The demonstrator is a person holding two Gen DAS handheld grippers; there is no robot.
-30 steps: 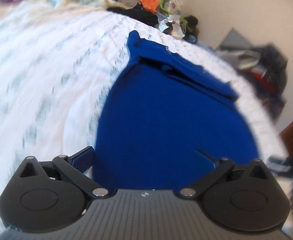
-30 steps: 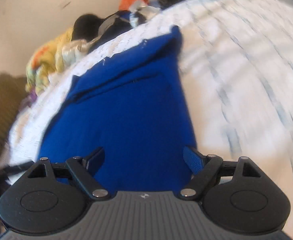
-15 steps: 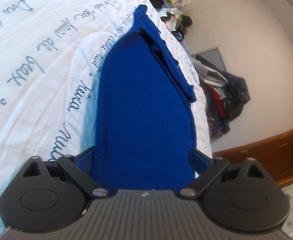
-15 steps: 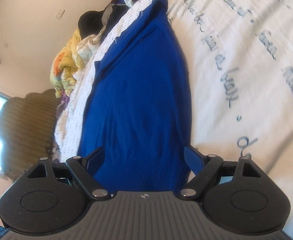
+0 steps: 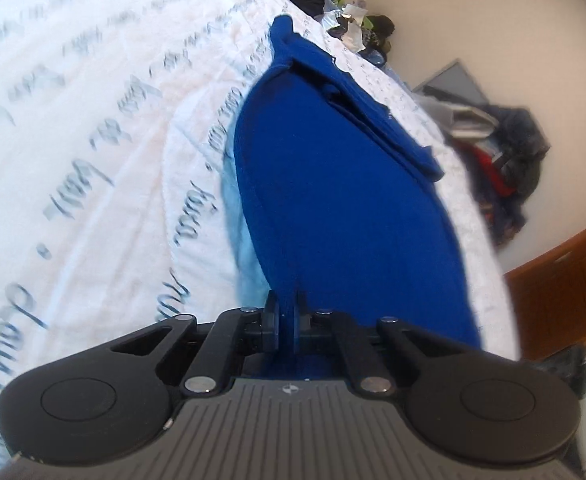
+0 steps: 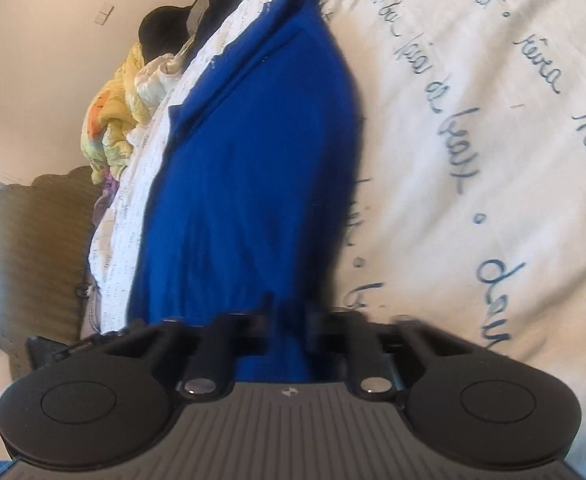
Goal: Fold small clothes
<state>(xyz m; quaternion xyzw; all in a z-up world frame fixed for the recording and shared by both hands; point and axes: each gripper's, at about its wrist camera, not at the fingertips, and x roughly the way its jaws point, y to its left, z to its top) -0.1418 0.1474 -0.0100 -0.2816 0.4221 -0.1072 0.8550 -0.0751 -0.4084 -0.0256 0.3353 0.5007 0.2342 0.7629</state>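
A blue knit garment (image 5: 333,184) lies stretched out on a white bedspread with dark script writing (image 5: 93,120); its far end is folded over into a band. My left gripper (image 5: 287,312) is shut on the garment's near hem at its left side. In the right wrist view the same blue garment (image 6: 253,160) runs away from me. My right gripper (image 6: 289,320) is shut on the near hem at its right side. The hem under both grippers is partly hidden by the gripper bodies.
A pile of yellow and other clothes (image 6: 121,100) lies at the far end of the bed. Dark bags and clothes (image 5: 505,152) lie on the floor by the wall. A wooden piece of furniture (image 5: 565,264) stands at the right. The bedspread (image 6: 493,120) extends wide to the right.
Both grippers were open around the garment's near hem and have closed on it. The views have shifted slightly, with motion blur.
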